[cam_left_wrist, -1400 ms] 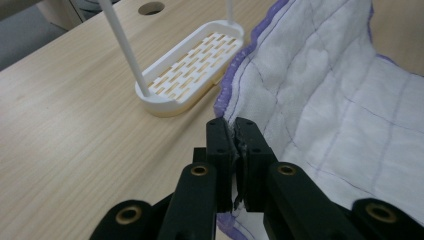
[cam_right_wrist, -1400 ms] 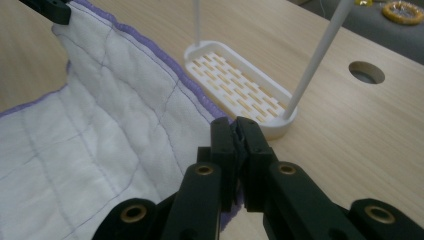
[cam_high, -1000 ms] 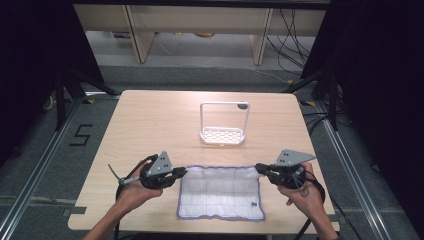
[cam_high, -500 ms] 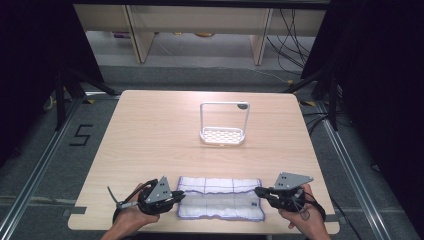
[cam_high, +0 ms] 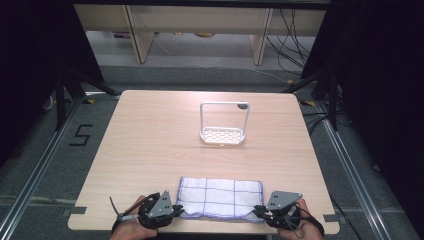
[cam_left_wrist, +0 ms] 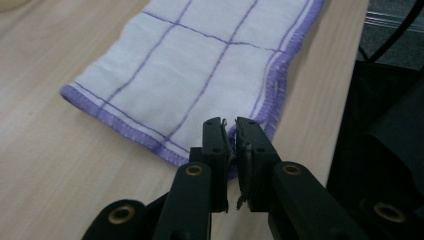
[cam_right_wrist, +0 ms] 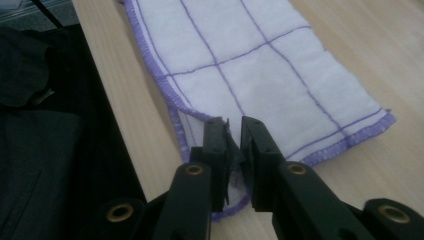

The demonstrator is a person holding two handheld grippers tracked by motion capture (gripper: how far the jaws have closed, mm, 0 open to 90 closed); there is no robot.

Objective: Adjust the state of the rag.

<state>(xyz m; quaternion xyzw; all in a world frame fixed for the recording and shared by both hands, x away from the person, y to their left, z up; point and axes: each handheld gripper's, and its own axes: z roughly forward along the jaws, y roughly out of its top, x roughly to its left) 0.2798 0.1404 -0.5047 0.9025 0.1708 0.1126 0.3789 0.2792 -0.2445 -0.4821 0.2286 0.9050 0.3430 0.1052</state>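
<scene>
A white cloth (cam_high: 220, 197) with purple grid lines and a purple hem lies folded in half near the table's front edge. My left gripper (cam_high: 176, 210) is shut on the cloth's near left corner, with the hem pinched between its jaws. In the left gripper view the cloth (cam_left_wrist: 200, 65) stretches away from my left gripper (cam_left_wrist: 229, 129). My right gripper (cam_high: 260, 212) is shut on the near right corner. In the right gripper view the cloth (cam_right_wrist: 260, 75) runs up from my right gripper (cam_right_wrist: 234, 128), with the corner layers bunched between the jaws.
A white wire rack (cam_high: 222, 125) with a perforated base stands upright at the table's middle back. The wooden table (cam_high: 150, 145) ends just behind both hands. Black frame posts stand at both sides, with cables on the floor beyond.
Both grippers have pulled the cloth's far edge back toward the table's front edge, folding the cloth in half. The hands now sit lower in the high view.
</scene>
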